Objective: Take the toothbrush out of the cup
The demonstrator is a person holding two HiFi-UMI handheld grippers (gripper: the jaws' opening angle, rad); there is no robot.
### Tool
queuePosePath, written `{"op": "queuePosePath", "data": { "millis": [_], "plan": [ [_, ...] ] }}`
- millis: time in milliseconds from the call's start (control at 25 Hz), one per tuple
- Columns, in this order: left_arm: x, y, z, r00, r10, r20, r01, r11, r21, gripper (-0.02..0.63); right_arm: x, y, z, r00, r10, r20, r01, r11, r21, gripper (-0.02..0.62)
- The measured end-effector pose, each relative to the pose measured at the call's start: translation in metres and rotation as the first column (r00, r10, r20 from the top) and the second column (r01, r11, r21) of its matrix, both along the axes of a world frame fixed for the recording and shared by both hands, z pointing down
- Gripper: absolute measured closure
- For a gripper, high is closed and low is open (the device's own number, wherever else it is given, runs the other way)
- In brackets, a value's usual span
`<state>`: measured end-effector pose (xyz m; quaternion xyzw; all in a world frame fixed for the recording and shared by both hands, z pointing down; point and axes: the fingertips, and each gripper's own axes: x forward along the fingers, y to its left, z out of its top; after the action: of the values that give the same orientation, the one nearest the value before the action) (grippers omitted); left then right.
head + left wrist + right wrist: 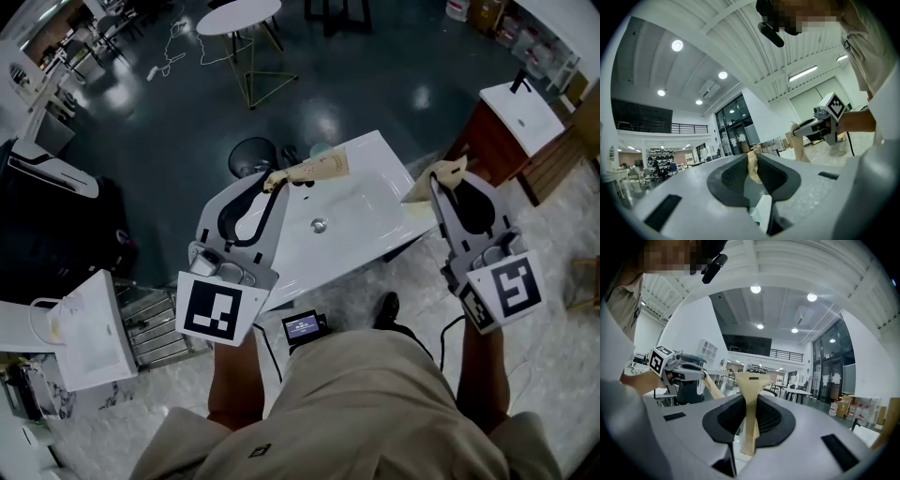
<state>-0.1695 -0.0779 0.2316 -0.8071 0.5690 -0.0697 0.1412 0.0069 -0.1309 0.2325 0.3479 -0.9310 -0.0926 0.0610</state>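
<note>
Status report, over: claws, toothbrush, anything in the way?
Left claw shut on tan packet. Right claw shut on tan card strip. Toothbrush, cup not made out. White basin below; nothing blocking.

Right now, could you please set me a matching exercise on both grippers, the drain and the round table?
1 left gripper
2 right gripper
3 drain
4 round table

A in the white basin's middle
B on the dark floor beyond the basin
C shut on a printed tan strip
D shut on a tan piece by the basin's right edge

Pairs: 1-C, 2-D, 3-A, 4-B
</note>
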Motion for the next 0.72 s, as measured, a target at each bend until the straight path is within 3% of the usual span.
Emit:
{"op": "queuePosePath", "data": {
  "millis": [720],
  "plan": [
    [-0.002,-0.019,0.017,1.000,0.013,-0.004,-0.013,0.999,-0.044,0.540,-0.006,-0.018,0.006,1.000,0.009,-0.018,-0.010,1.000,-0.023,0.546]
  ]
}}
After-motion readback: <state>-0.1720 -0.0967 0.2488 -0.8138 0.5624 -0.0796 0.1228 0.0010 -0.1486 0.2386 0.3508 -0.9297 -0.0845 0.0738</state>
